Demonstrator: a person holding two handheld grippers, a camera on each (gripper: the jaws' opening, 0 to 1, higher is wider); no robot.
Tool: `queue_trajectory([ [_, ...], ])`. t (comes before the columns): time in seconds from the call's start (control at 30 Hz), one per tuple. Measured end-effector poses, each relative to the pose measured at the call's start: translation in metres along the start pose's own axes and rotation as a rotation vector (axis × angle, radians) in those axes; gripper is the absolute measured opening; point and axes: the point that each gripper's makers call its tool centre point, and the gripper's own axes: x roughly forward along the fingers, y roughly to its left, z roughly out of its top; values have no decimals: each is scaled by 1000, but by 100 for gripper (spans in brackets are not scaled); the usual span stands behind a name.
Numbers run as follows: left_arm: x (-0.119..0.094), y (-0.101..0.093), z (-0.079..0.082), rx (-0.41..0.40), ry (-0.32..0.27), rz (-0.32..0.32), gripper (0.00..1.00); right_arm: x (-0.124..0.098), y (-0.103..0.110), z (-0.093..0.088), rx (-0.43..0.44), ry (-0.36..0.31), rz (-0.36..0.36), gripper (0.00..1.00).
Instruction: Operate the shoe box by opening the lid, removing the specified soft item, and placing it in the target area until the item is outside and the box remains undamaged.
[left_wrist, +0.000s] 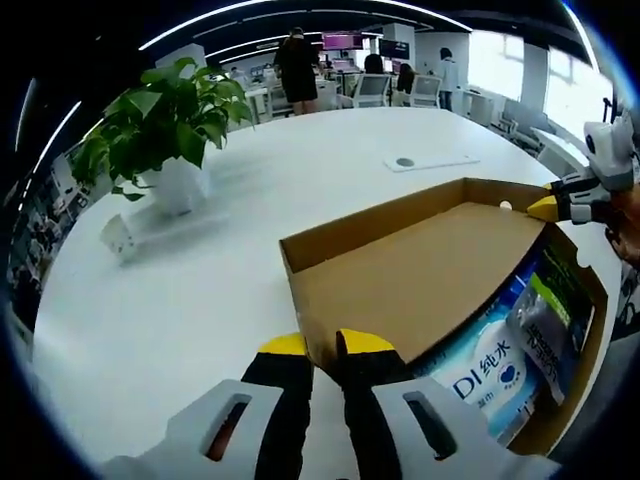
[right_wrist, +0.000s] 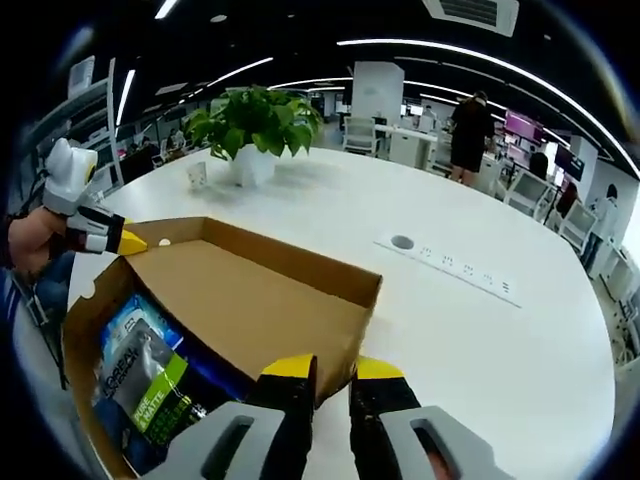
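Observation:
The brown cardboard shoe box (left_wrist: 592, 335) lies on a white table with its lid (left_wrist: 420, 270) raised like a flap. My left gripper (left_wrist: 325, 345) is shut on the lid's near corner. My right gripper (left_wrist: 545, 208), coming in from the right, pinches the far corner. In the right gripper view my right gripper (right_wrist: 334, 368) grips the lid (right_wrist: 250, 300) at its corner, and my left gripper (right_wrist: 130, 242) holds the opposite corner. Under the lid lie a blue and white soft pack (left_wrist: 485, 375) (right_wrist: 125, 322) and a green and grey pouch (left_wrist: 545, 335) (right_wrist: 150, 390).
A potted plant (left_wrist: 170, 130) (right_wrist: 255, 125) in a white pot stands on the table (left_wrist: 200, 300) beyond the box. A flush socket strip (left_wrist: 430, 160) (right_wrist: 450, 265) is set in the tabletop. People and office chairs are far behind.

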Motion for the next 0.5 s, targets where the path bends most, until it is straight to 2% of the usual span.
queue_trajectory([
  [0.2,-6,-1,-3,-23,-11,2,8,-8,1,-3,-1,-8,8,10],
  [0.5,-19,1,1,-27,-53,20,7,-20,-6,-8,5,-9,12,14],
])
